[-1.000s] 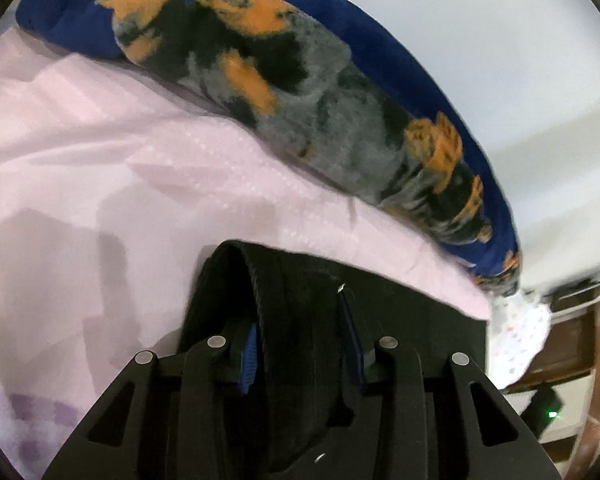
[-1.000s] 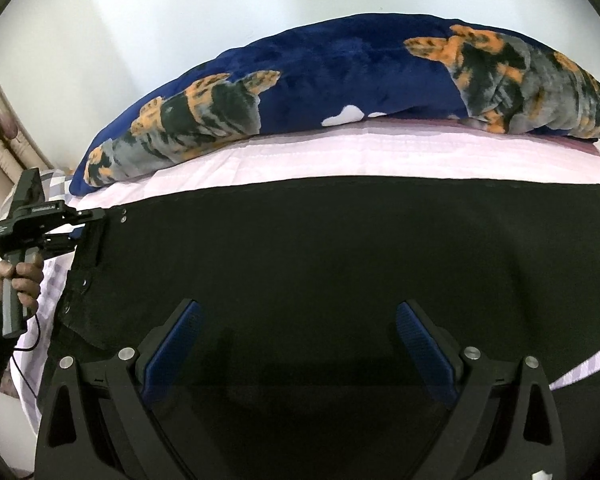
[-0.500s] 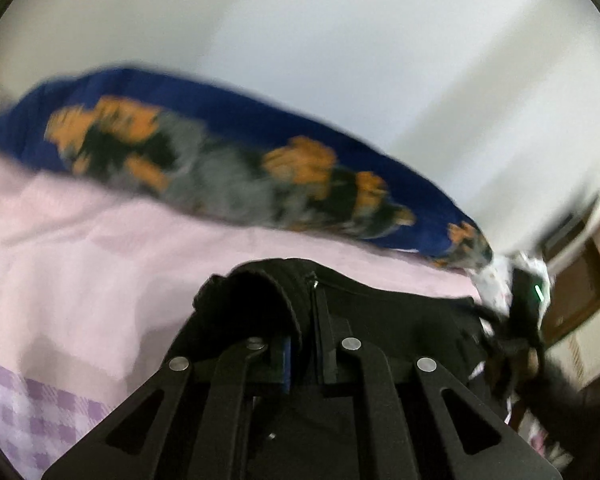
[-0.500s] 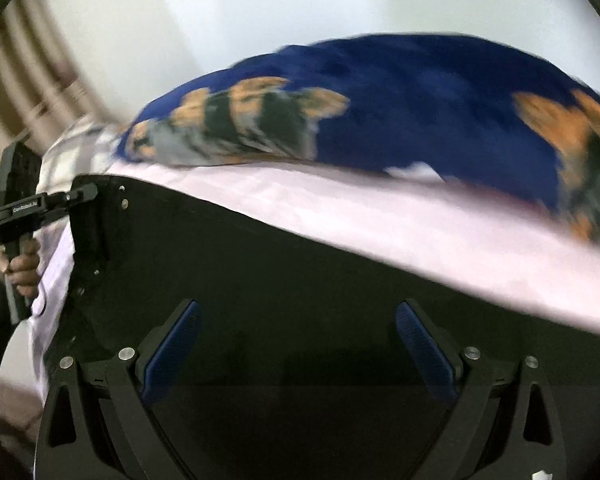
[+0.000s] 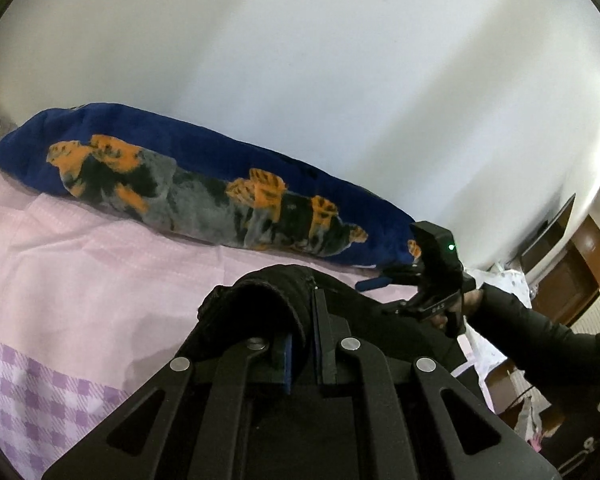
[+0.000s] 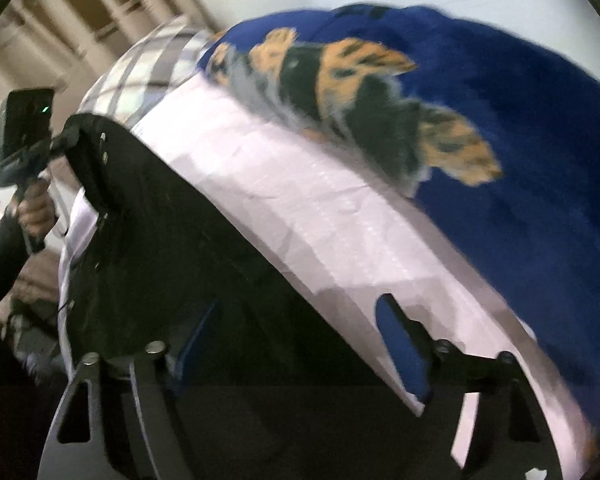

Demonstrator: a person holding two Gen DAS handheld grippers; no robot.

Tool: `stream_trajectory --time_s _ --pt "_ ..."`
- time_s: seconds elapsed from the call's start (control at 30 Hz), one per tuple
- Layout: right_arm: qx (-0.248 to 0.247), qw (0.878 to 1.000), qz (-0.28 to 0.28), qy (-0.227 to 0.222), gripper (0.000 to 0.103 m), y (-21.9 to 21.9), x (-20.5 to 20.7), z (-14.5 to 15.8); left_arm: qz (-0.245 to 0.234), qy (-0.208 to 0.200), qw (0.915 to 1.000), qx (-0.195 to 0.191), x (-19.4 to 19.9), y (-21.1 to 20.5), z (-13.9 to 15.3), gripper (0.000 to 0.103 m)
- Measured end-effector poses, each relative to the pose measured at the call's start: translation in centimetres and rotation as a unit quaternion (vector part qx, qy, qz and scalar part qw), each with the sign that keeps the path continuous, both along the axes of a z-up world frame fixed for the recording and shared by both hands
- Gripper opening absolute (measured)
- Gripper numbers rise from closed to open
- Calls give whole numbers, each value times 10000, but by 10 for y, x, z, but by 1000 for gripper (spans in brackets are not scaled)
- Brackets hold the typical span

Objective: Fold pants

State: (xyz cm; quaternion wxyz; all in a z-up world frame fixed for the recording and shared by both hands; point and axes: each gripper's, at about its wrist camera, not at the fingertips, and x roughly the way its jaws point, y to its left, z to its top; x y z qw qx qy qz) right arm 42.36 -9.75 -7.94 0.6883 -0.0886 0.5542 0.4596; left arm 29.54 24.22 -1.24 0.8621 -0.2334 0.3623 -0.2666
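The black pants lie on the pink bedsheet. My left gripper is shut on the waistband corner and holds it lifted off the bed. In the right wrist view the pants stretch from the lower frame to the left gripper at the far left, which pinches their corner. My right gripper is open, its fingers wide apart over the near edge of the pants, with one blue pad over the sheet. It also shows in the left wrist view at the right, open.
A long blue pillow with an orange and grey print lies along the wall behind the pants. It also shows in the right wrist view. A purple checked border runs along the sheet's near edge. Brown furniture stands at the right.
My left gripper has closed on the waistband and lifted it. My right gripper has stayed open and swung and tilted to the right. The pants rose at the left corner.
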Motion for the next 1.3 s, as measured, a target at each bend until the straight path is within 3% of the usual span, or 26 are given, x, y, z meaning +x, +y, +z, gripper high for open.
stream_trajectory --time_s 0.1,0.17,0.3,0.57,0.77,1.0,1.13,1.3 --pt "-28 9993 308 222 65 3 6 -8 39 -2 9999 96 1 0 1 7" --pt "-13 9980 477 412 50 2 10 -12 81 37 9999 105 1 1 1 7" --pt "-336 9956 658 575 35 -13 9 -19 110 71 9998 135 2 3 0 7" --pt "-837 9954 192 425 11 -68 -2 -16 226 141 9994 197 5 7 -8 7" --pt "-973 9931 -371 -534 8 -68 -34 17 359 112 9982 474 4 6 -9 7" --pt "-1118 9745 -1129 -1582 8 -70 -116 82 314 -123 9980 529 -42 9 14 8" --pt "-1088 9663 -1576 -1718 8 -72 -169 95 221 -152 9980 571 -82 10 23 8" --pt "-1041 9600 -2081 -1555 7 -77 -233 87 127 44 9976 686 -133 8 20 8"
